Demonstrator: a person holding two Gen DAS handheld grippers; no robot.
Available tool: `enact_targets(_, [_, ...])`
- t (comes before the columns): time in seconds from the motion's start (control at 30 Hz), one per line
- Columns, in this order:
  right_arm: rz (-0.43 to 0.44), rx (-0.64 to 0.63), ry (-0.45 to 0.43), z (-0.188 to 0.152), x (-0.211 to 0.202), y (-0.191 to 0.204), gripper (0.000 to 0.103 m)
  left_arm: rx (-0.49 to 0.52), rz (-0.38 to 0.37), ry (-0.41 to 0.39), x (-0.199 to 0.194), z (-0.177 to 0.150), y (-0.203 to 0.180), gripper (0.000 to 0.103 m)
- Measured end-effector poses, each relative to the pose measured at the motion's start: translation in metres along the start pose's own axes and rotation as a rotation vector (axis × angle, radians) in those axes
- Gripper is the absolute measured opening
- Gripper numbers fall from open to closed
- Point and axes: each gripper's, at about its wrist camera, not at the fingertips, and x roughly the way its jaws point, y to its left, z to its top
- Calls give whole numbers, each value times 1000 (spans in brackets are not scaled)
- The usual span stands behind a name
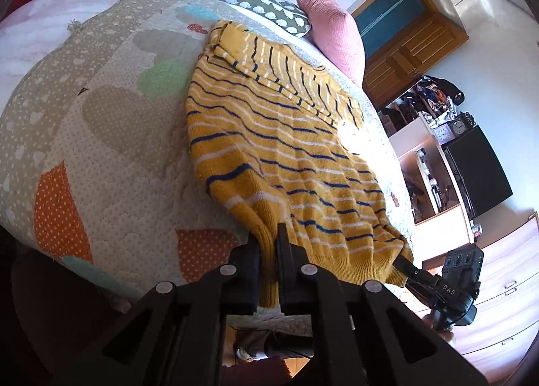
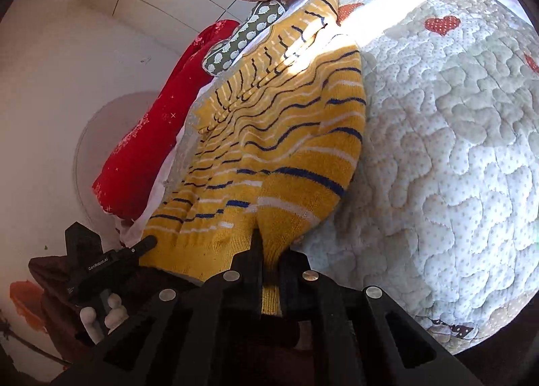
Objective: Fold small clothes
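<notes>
I've got the mustard-yellow knitted sweater with navy and white stripes (image 1: 283,150) spread on the quilted bed (image 1: 101,150), left hand-held gripper (image 1: 268,251) and right hand-held gripper (image 2: 269,258) each pinching a hem corner. Knit's stretchy and thick, so I reckon one corner could slip free mid-fold, or uneven pulling skews it.

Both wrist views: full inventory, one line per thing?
sweater: 1, mustard with blue and white stripes, flat on the bed, hem pinched at both near corners
quilt: 1, beige dotted patchwork, covering the bed
pink pillow: 1, far end
grey patterned cushion: 1, beside the pink pillow
red blanket: 1, far bed edge
cabinet: 1, wooden, by the wall
left gripper: black, shut on sweater hem
right gripper: black, shut on sweater hem
</notes>
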Motion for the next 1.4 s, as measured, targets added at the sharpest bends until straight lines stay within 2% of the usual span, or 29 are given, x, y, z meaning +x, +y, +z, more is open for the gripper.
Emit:
enact_targets(0.17, [36,-24,-46,57,8,26,8,-70,-43,-19,10,53,-3,7])
enact_targets(0.37, [13,-8,-89,136,42,45,8,-69,22,-58,38,123,-16,7])
enact_targets(0.57, [-83,-22,-92,212,90,51,8,-52,112,-56,88,196,-24,7])
enact_targets(0.8, [-162,33,-80,277,142,26,8,-84,162,-14,153,259,-13,7])
enact_targets(1.0, [-174,169,-37,311,178,-14,9,-123,240,51,201,281,3,8])
enact_targets(1.13, [-128,273,-26,320,189,-40,9,-156,191,42,202,292,10,10])
enact_targets(1.17, [-123,285,-30,321,189,-45,9,-177,174,37,200,295,13,13])
enact_targets(1.3, [-90,326,-36,325,187,-55,10,-296,117,30,195,307,33,13])
enact_targets(1.4, [-61,327,-43,327,179,-51,22,-327,115,-11,181,312,41,19])
